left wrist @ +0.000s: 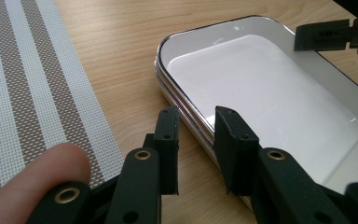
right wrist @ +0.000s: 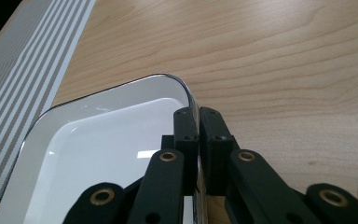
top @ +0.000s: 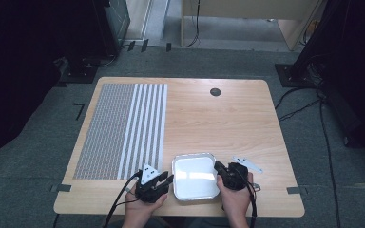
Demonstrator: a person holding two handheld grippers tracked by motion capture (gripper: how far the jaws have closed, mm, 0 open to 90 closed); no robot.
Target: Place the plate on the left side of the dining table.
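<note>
My right gripper (right wrist: 199, 121) is clamped on the right rim of the tray (top: 195, 176) at the worktop's near edge; the left gripper (left wrist: 196, 123) straddles the left rim, not pinching.

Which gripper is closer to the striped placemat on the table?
Left. The left gripper sits between the striped placemat and the white tray, straddling its left rim. The right gripper pinches the tray's far right rim.
</note>
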